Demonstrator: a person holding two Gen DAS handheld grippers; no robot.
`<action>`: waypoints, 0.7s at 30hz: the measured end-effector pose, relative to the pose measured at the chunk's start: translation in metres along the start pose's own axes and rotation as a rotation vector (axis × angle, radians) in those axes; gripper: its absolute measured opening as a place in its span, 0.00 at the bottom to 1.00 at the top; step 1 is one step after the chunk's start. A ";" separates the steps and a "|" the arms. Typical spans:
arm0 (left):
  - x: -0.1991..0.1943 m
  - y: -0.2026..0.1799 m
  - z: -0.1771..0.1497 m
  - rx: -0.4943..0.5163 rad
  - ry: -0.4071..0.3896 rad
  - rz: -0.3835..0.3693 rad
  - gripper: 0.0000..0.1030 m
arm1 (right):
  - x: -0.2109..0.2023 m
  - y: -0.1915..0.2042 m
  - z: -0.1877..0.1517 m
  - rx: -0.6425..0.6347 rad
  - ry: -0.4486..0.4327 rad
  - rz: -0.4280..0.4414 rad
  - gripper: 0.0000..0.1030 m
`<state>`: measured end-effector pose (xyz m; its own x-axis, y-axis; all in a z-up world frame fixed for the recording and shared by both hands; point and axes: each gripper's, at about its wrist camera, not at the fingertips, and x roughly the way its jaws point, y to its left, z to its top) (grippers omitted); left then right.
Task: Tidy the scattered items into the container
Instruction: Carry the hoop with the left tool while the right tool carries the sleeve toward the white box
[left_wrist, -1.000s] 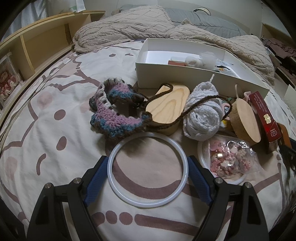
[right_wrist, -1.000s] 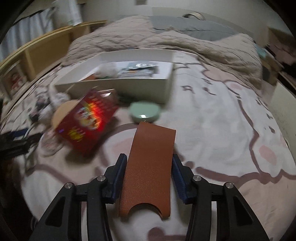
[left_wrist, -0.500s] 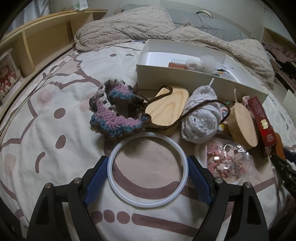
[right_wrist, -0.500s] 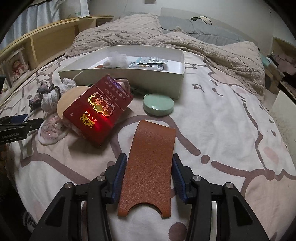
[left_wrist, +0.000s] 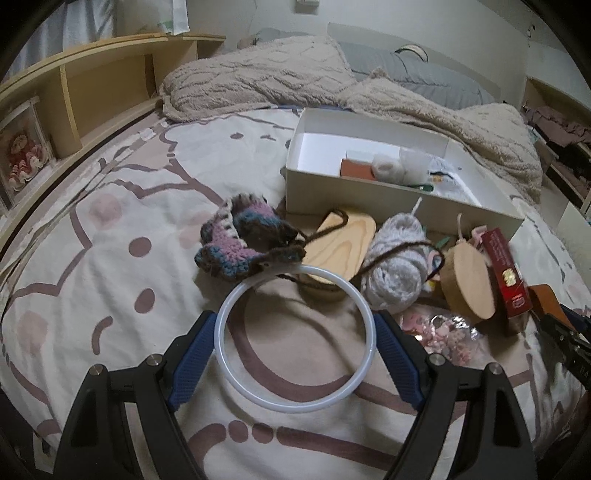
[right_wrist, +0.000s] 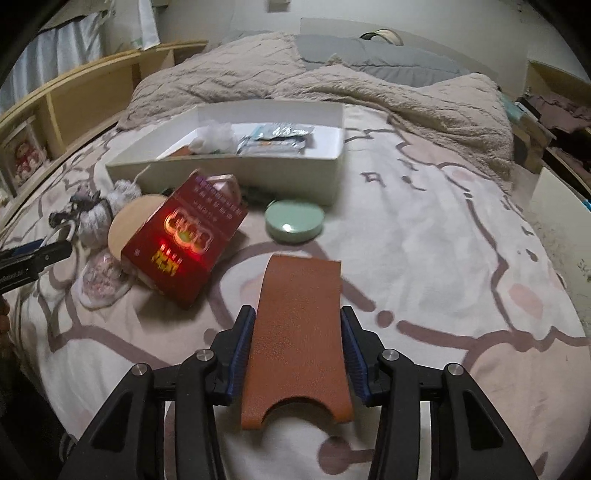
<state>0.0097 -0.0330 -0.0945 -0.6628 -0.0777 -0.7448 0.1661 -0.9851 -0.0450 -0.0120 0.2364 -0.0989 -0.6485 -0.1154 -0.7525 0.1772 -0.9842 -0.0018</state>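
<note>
We grasp the ring (left_wrist: 295, 338) in the left tongs (left_wrist: 295, 354). The right tongs (right_wrist: 297, 339) are closing on the leather (right_wrist: 297, 332). Next, both go up the bed into the box (left_wrist: 388, 201).

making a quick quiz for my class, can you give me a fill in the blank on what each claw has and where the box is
The left claw grips a white ____ by its outer edge.
The right claw is closing on a flat ____ leather piece.
The white box sits on the ____.
The round green tin lies ____ the box.

Missing words: ring; brown; bed; outside
</note>
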 end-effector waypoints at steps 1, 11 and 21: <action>-0.003 0.000 0.001 0.002 -0.007 -0.006 0.82 | -0.002 -0.002 0.001 0.007 -0.007 -0.006 0.45; -0.023 -0.019 -0.001 0.067 -0.063 -0.061 0.82 | -0.020 -0.003 0.010 0.020 -0.058 -0.007 0.44; -0.047 -0.025 0.007 0.079 -0.126 -0.095 0.82 | -0.035 0.005 0.015 0.007 -0.095 0.023 0.44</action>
<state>0.0317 -0.0059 -0.0539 -0.7596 0.0022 -0.6504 0.0443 -0.9975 -0.0552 0.0006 0.2339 -0.0628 -0.7118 -0.1496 -0.6863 0.1877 -0.9820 0.0194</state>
